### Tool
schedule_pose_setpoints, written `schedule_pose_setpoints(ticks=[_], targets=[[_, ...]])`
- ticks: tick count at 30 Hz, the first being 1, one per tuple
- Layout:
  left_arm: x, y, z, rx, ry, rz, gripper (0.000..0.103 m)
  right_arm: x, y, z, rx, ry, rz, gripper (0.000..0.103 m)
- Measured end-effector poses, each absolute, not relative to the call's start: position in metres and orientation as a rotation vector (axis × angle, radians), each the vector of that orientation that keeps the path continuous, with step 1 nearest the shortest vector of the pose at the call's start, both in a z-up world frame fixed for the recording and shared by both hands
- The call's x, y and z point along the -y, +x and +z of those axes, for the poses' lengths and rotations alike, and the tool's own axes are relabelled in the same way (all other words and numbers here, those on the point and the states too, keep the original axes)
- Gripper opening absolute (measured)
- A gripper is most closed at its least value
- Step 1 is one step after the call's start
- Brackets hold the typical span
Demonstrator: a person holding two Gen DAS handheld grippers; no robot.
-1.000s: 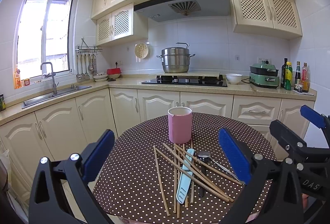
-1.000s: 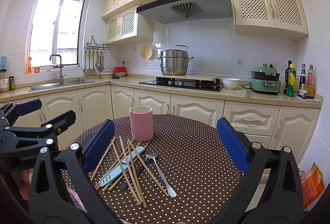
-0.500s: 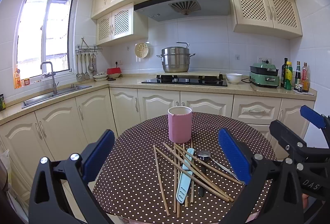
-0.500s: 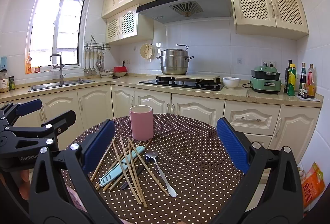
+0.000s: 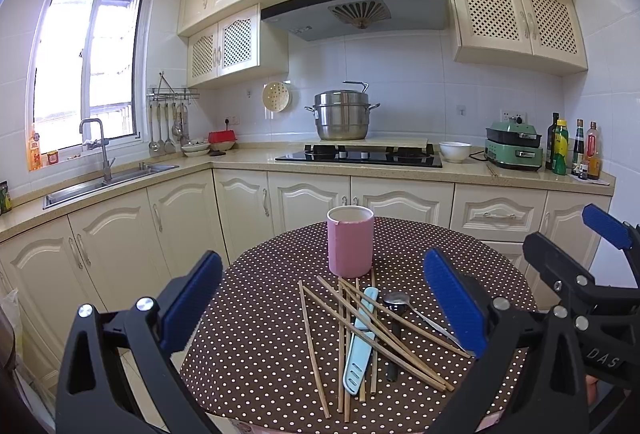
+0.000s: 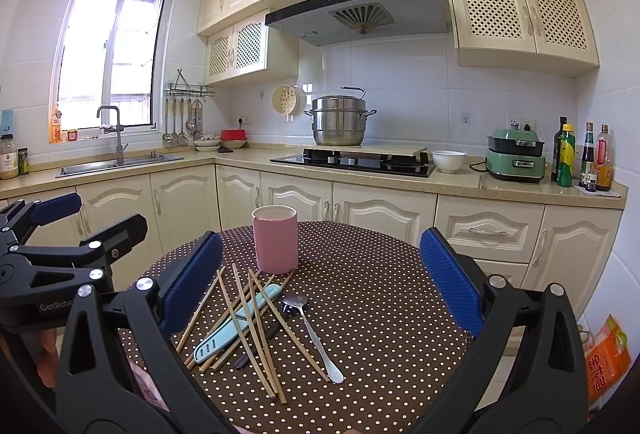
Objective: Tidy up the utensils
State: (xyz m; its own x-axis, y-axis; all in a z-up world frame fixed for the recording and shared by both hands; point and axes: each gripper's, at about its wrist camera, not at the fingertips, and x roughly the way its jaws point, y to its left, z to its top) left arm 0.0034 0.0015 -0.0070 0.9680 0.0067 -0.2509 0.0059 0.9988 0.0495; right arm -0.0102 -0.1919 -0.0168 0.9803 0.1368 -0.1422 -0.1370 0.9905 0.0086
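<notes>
Both grippers hung over the near edge of the round dotted table (image 5: 256, 322), neither holding anything. Left gripper (image 5: 324, 310): jaws spread wide, empty. Right gripper (image 6: 320, 286): likewise wide and empty, well clear of the cloth.

Just beyond the fingertips lay the heap: bamboo chopsticks (image 5: 344, 330) crossed over one another, a pale blue sheathed utensil (image 5: 360, 342) lying under some sticks and over others, a dark-handled piece (image 6: 256, 348) mostly buried, type not readable. The metal spoon (image 6: 310, 330) sat at the right fringe of the pile, handle pointing toward the near edge, only its bowl close to the sticks.

Behind the heap, touching or nearly touching the far stick ends, stood the pink cup (image 5: 351, 240), upright and apparently empty.

Judgement: nothing sorted yet. Best start was probably the spoon, being the freest piece; pinch mid-handle, lift straight, drop it into the cup. Top-lying sticks next, singly, to avoid dragging the tangle or nudging the cup.
</notes>
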Motion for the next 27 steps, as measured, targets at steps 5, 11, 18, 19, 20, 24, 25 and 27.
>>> schedule_pose_setpoints(ticks=[5,11,18,19,20,24,25,27], targets=[[-0.003,0.009,-0.008,-0.266,0.056,0.009,0.099,0.188,-0.002,-0.019,-0.163,-0.012,0.156,0.097],[-0.005,0.027,-0.015,-0.303,0.071,0.027,0.099,0.182,0.017,-0.027,-0.209,-0.014,0.176,0.097],[-0.011,0.066,-0.031,-0.402,0.077,0.000,0.099,0.176,0.057,-0.043,-0.323,-0.013,0.217,0.097],[-0.014,0.074,-0.034,-0.431,0.066,-0.013,0.099,0.176,0.065,-0.045,-0.349,-0.014,0.222,0.097],[-0.016,0.081,-0.037,-0.451,0.056,-0.022,0.099,0.176,0.073,-0.049,-0.371,-0.019,0.225,0.097],[-0.030,0.112,-0.056,-0.586,0.007,-0.052,0.099,0.178,0.101,-0.064,-0.455,-0.041,0.227,0.097],[-0.036,0.121,-0.063,-0.632,-0.012,-0.061,0.099,0.180,0.110,-0.068,-0.489,-0.056,0.215,0.097],[-0.047,0.139,-0.079,-0.725,-0.042,-0.078,0.099,0.184,0.125,-0.077,-0.538,-0.082,0.200,0.097]])
